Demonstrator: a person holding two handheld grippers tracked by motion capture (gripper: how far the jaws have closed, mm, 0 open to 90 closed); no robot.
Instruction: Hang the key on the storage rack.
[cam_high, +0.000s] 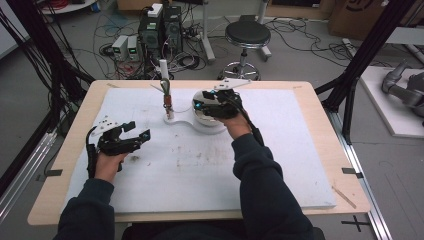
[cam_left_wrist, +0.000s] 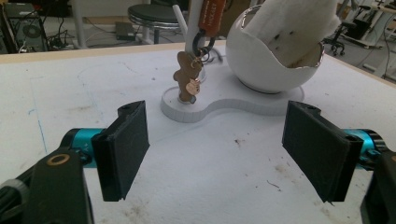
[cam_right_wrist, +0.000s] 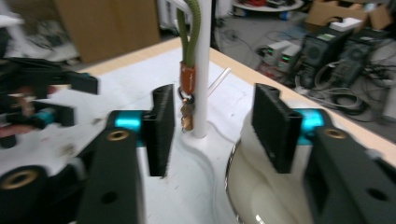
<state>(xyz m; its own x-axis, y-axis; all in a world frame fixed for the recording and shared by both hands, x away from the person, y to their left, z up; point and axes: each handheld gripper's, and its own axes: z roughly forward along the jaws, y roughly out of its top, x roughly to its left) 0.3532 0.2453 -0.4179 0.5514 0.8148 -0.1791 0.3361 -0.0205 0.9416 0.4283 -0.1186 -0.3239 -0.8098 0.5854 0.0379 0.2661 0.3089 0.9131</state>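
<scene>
A white stand's base (cam_high: 186, 123) (cam_left_wrist: 210, 108) carries a thin post (cam_high: 163, 67) (cam_right_wrist: 203, 70) and a white bowl (cam_high: 201, 117) (cam_left_wrist: 266, 60) (cam_right_wrist: 261, 186). From the post hangs a keychain (cam_high: 167, 98) on a green cord, with an orange tag (cam_right_wrist: 187, 77) and a gingerbread charm (cam_left_wrist: 189, 74). My right gripper (cam_high: 200, 105) (cam_right_wrist: 210, 126) hovers over the bowl's rim beside the post, open, nothing between its jaws. My left gripper (cam_high: 140, 131) (cam_left_wrist: 217, 149) rests low at the mat's left, open wide and empty, facing the stand. A white cloth-like piece (cam_left_wrist: 294, 28) rises from the bowl.
A white mat (cam_high: 200, 170) covers the wooden table (cam_high: 320, 100). Small dark crumbs dot the mat near the left hand. Beyond the far edge stand a round stool (cam_high: 246, 35), computer cases (cam_high: 160, 30) and tangled cables. Black frame legs flank both sides.
</scene>
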